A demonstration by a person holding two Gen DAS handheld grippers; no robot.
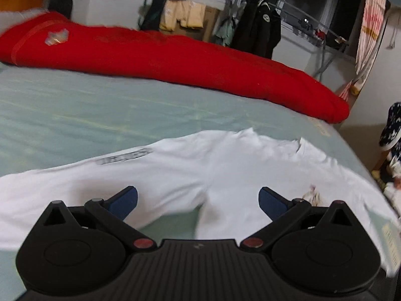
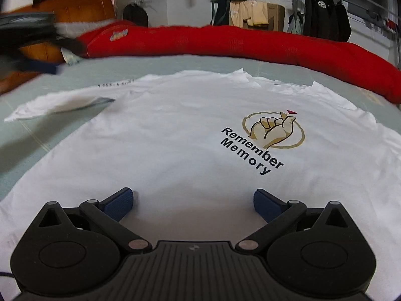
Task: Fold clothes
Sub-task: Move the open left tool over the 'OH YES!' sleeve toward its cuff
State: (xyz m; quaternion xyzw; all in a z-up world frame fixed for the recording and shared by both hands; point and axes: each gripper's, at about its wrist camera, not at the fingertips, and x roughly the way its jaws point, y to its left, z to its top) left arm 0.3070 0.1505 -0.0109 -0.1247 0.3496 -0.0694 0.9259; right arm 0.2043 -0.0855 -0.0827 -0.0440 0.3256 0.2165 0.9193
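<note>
On the green bed sheet (image 2: 150, 62) lies one white T-shirt (image 2: 175, 138), under two hand-held grippers, left (image 1: 198, 200) and right (image 2: 193, 202), both spread wide and empty.

You have a long red quilt (image 1: 175, 60) rolled along the far side of the bed, lying on the pale green sheet (image 1: 75, 110). Behind it stands a clothes rack (image 2: 325, 12) with dark jackets (image 1: 260, 32) hanging from it, and beside that a cardboard box (image 2: 275, 16) with yellow garments (image 1: 180, 15) draped in front. A wooden headboard (image 2: 82, 7) sits at the left end of the bed. A striped curtain (image 1: 371, 25) hangs at your far right.
</note>
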